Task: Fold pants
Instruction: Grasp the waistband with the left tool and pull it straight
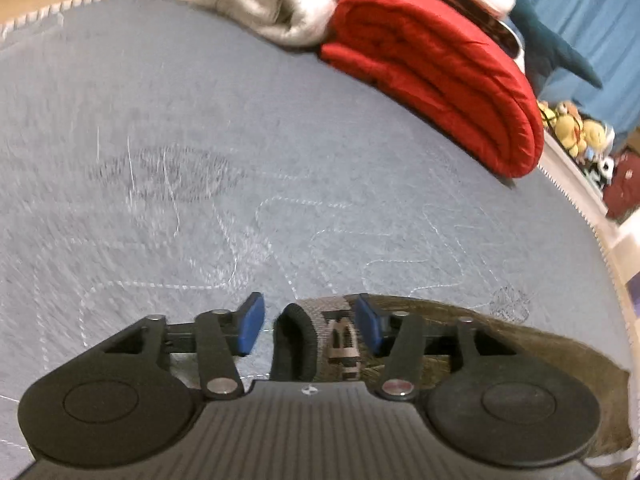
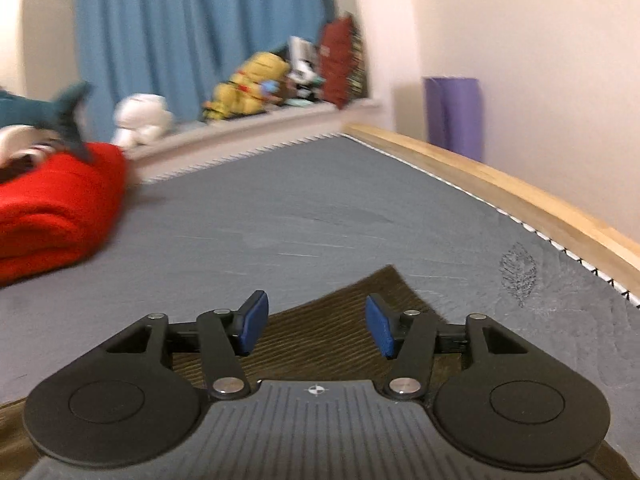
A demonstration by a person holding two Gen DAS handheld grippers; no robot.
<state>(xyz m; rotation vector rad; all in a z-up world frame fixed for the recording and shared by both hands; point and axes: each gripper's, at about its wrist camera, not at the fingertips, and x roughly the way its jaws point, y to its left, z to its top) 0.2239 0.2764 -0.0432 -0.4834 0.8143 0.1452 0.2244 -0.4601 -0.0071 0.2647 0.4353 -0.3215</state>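
Note:
Brown corduroy pants (image 1: 520, 344) lie on the grey quilted bed cover (image 1: 240, 140) at the near right. Their grey lettered waistband (image 1: 340, 340) with black lining sits between the blue pads of my left gripper (image 1: 310, 326), which is open with the pads standing apart on either side of the band. In the right wrist view a pointed corner of the pants (image 2: 352, 312) lies flat on the bed cover (image 2: 280, 208) under my right gripper (image 2: 316, 326), which is open and empty above the fabric.
A folded red quilt (image 1: 440, 80) and a grey blanket (image 1: 260, 0) lie at the far side of the bed. Plush toys (image 2: 248, 88) sit on a sill by blue curtains (image 2: 180, 32). A wooden bed rail (image 2: 520, 196) and a purple roll (image 2: 454, 116) stand at the right.

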